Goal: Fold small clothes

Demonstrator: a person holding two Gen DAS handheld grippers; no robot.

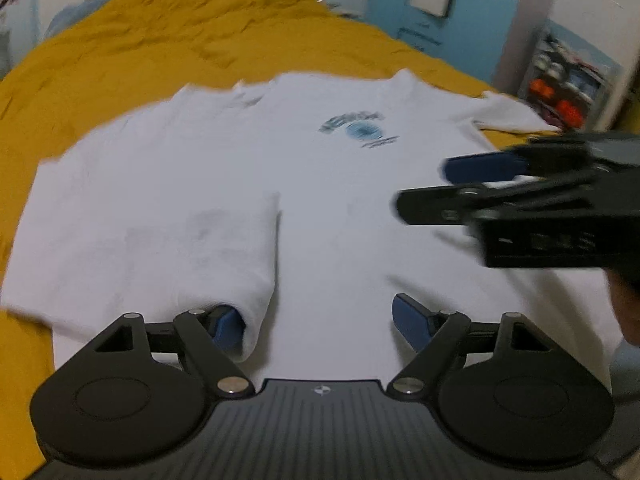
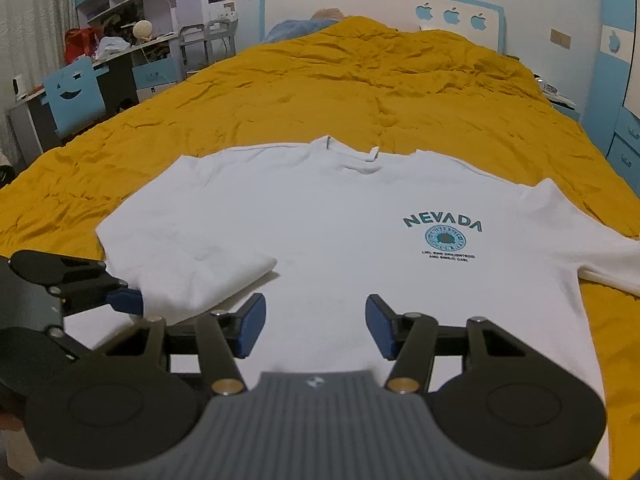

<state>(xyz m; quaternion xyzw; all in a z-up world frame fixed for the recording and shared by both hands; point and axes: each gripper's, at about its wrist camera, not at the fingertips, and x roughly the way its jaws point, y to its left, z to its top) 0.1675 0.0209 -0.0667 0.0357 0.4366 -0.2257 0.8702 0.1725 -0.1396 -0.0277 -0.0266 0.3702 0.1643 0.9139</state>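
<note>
A white T-shirt (image 2: pixel 328 232) printed "NEVADA" (image 2: pixel 442 222) above a teal round seal lies on the mustard bedspread (image 2: pixel 320 92), one sleeve folded inward. The left gripper (image 1: pixel 320 326) and right gripper (image 2: pixel 316 326) both gape wide, holding nothing.

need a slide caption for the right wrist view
Open right gripper over a white T-shirt, left side folded in, on a yellow bedspread.

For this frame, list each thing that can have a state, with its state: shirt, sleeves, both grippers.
T-shirt: flat on the yellow bedspread, print up.
Left sleeve: folded in over the body.
Right sleeve: spread out, not folded.
Left gripper: open, one finger partly under the folded flap.
Right gripper: open, holding nothing.
</note>
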